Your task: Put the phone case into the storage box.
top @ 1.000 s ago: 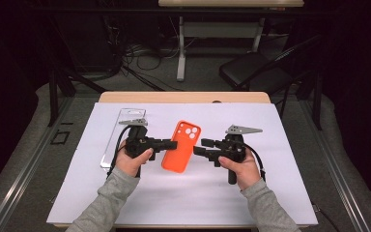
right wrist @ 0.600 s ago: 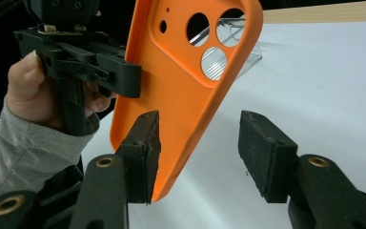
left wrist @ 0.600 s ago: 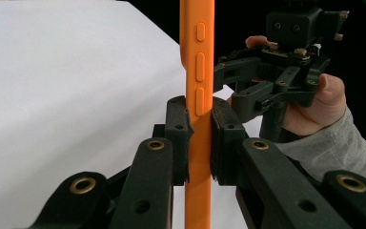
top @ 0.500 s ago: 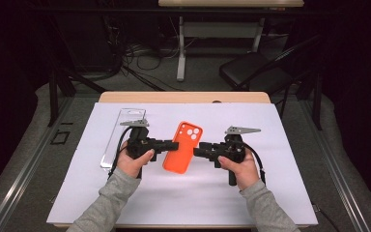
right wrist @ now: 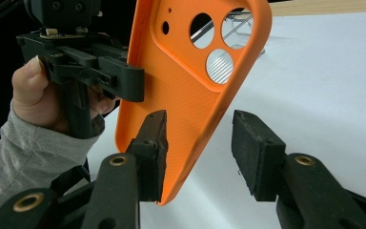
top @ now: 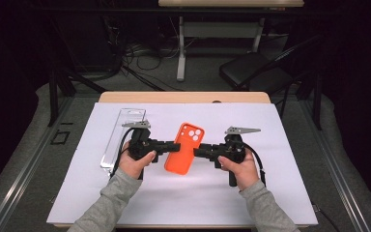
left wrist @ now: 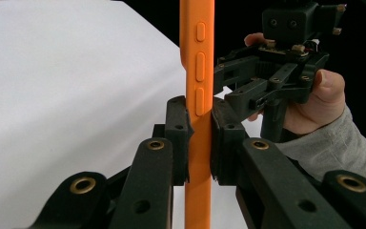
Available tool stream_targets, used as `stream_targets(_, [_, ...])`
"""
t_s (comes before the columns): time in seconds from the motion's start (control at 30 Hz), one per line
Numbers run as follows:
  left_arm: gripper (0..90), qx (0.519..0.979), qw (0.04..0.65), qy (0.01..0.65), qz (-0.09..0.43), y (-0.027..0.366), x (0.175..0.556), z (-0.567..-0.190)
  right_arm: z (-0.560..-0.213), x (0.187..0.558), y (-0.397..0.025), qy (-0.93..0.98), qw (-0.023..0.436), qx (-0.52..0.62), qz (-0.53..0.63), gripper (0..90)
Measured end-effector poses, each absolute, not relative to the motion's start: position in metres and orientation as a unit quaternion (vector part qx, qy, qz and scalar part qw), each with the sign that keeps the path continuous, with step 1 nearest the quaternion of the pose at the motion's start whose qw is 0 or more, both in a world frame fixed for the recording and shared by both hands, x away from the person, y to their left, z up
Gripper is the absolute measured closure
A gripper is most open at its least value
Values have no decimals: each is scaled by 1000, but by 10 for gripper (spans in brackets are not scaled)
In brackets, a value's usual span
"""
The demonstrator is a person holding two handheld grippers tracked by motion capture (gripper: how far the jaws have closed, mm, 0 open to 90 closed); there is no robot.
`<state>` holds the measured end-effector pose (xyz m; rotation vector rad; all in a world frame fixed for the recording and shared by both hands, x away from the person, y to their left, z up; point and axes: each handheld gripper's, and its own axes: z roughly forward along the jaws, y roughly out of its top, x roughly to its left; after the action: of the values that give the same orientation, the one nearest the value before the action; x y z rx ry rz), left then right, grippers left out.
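High view: orange silicone phone case (top: pixel 185 147) with a three-hole camera cutout sits mid-frame, lifted off the white sheet covering the counter (top: pixel 280 193), between both hands. Left gripper (top: pixel 174 146) comes in from the left of the case and meets its left edge; right gripper (top: pixel 196 152) comes in from the right, tips at the case's right edge. Clear plastic box (top: pixel 123 137) lies at left of frame, just beyond the left hand, not involved.

Left gripper view: case runs as a vertical orange strip through centre frame, edge-on, side buttons facing the camera. Left fingers (left wrist: pixel 177 138) are clamped on it from both faces, narrow, no gap visible. This is the hold that carries the case. Right gripper sits upper right of frame, behind the case.

Right gripper view: case back fills the upper centre, tilted, lens holes at top. Right fingers (right wrist: pixel 256 152) stand wide apart. The left-of-frame pad touches or nearly touches the case's lower back; the right-of-frame pad is well apart from it, with bare sheet between. So no grip yet on this side.

Judgement: step in hand is a two-handed regrasp or handover. Left holds, right is lining up on the opposite edge. Next move calls for the right fingers to straddle the case rim and close squarely before the left lets go. Soft rim may flex, so bite deep enough past the lip.
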<state>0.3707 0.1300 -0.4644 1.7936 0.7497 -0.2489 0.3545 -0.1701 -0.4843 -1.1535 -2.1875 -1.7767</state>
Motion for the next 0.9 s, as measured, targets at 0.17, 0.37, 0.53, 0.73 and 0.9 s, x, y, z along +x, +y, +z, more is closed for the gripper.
stream_targets(0.17, [802,760,558,317,-105,130,370,-464,-485,355,-170,-718,52,-378,-582,603])
stream_targets(0.37, [803,760,557,316,-106,128,370,-465,-485,355,-170,-713,60,-383,-584,620])
stream_targets(0.53, [802,760,558,316,-106,128,370,-465,-486,355,-170,-712,64,-387,-582,659])
stream_targets(0.73, [803,760,559,314,-106,128,370,-465,-487,355,-171,-708,66,-393,-583,700])
stream_targets(0.9, [803,760,558,314,-108,127,369,-466,-487,355,-171,-708,68,-396,-581,722])
